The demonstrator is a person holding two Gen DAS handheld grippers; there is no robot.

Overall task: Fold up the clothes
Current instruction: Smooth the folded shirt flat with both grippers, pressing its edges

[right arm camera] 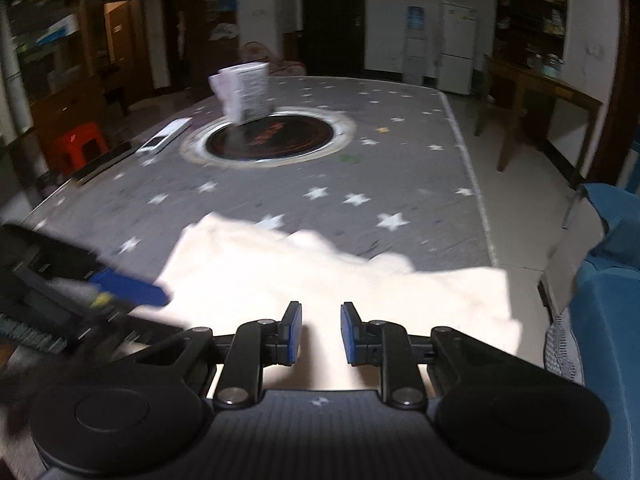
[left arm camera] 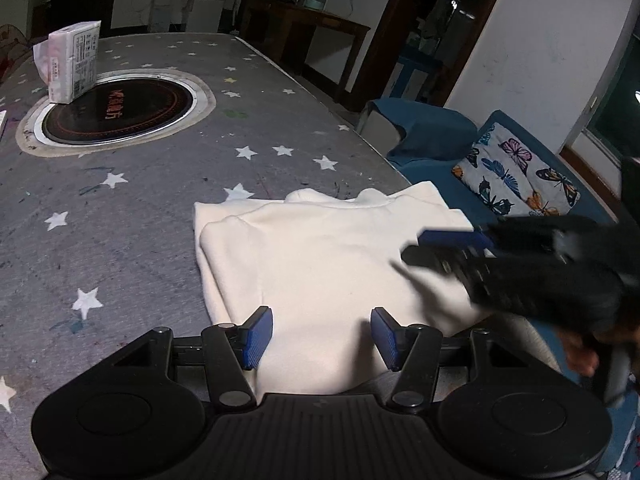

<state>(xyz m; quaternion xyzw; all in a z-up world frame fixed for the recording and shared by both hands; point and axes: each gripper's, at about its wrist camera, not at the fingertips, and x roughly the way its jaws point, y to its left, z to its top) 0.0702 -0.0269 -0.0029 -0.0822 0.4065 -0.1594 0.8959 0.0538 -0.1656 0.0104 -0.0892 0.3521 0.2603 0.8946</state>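
Note:
A cream-white folded garment [left arm camera: 320, 264] lies on the grey star-patterned table near its front right edge; it also shows in the right wrist view [right arm camera: 320, 280]. My left gripper [left arm camera: 322, 338] is open and empty, its blue pads just above the garment's near edge. My right gripper [right arm camera: 321, 334] is open with a narrower gap, empty, over the garment's near part. In the left wrist view the right gripper [left arm camera: 448, 248] comes in blurred from the right over the garment's right side. In the right wrist view the left gripper [right arm camera: 128, 292] shows blurred at the left.
A round black induction hob [left arm camera: 118, 110] is set in the table [left arm camera: 120, 240], with a white tissue pack [left arm camera: 74, 62] standing on its rim. A white remote [right arm camera: 164, 142] and a dark bar lie far left. A blue sofa with a butterfly cushion [left arm camera: 516, 176] stands right of the table.

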